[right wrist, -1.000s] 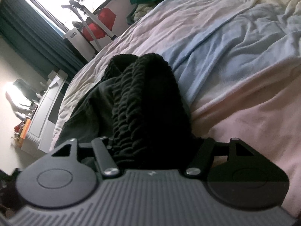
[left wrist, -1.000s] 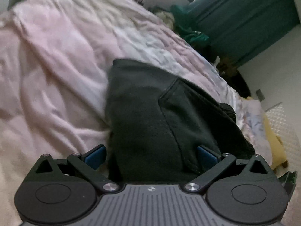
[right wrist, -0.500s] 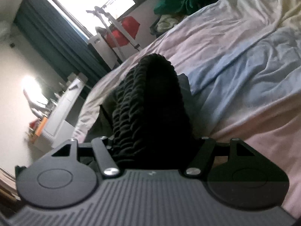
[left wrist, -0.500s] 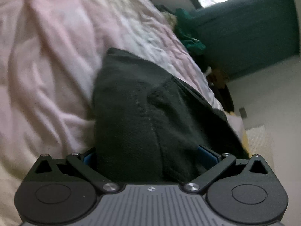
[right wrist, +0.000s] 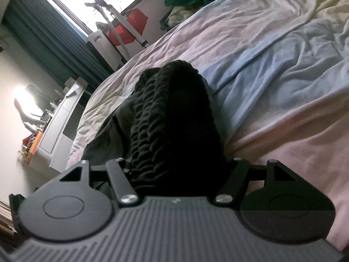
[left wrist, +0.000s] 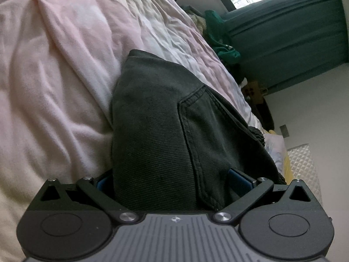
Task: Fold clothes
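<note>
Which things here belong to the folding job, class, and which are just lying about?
Part of the job:
- dark garment, with its ribbed waistband
- left hand-held gripper, closed on the garment
- right hand-held gripper, closed on the waistband
- pastel bedspread under the garment

Lying about:
- green clothes pile
- teal curtain
- red drying rack

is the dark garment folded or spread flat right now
Folded, at least partly: the dark garment is bunched in layers on the bedsheet, one seamed layer over another, its ribbed band doubled up. Whether the fold is finished: cannot tell.
</note>
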